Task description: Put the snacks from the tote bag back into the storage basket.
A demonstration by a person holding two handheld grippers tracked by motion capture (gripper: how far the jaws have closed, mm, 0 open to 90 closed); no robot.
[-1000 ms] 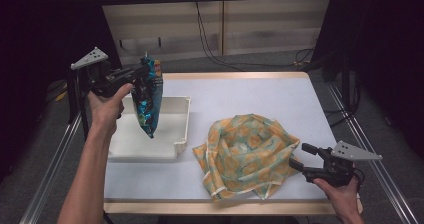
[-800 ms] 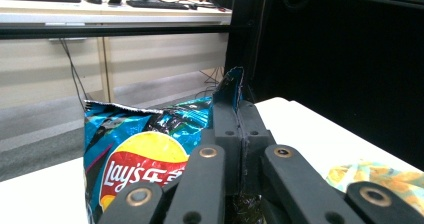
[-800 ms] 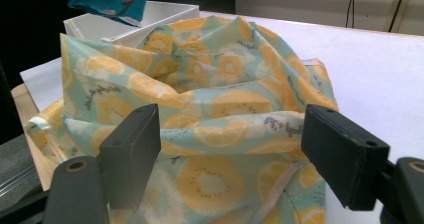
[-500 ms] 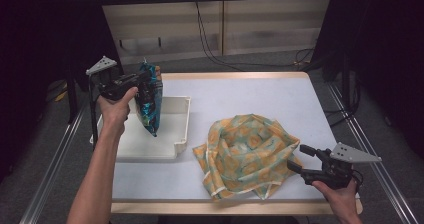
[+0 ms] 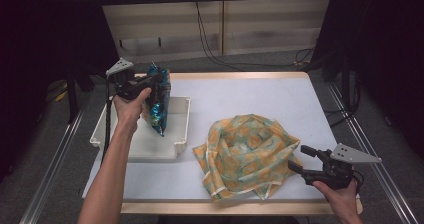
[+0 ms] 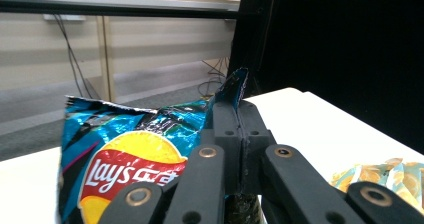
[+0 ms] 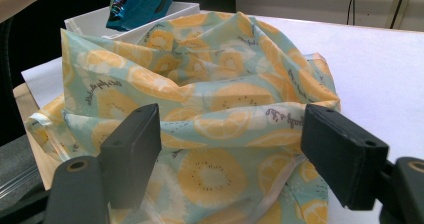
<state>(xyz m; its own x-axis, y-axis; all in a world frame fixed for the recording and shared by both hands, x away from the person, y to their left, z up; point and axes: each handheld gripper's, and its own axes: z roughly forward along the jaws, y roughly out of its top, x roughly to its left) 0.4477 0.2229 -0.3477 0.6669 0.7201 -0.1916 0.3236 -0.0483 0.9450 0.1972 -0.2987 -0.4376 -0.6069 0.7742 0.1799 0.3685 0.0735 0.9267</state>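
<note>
A blue crisp bag is held by its top edge, pinched flat between the closed jaws of the left gripper, and hangs upright over the white tray at the left of the bench; its bottom corner appears to be at or just above the tray floor, though contact cannot be told. In the left gripper view the crimped seam of the bag is seen clamped between the two black jaws. The step in hand is judged to be the lowering of the bag into the tray. It is best done slowly and straight down, so that the bag's lower end is settled inside the walls and not caught on the rim; the grip should be loosened only once the bag is borne by the tray floor, and the bag then tipped flat. The right gripper is held with jaws apart at the near edge of the lemon-print cloth bag, nothing being gripped.
</note>
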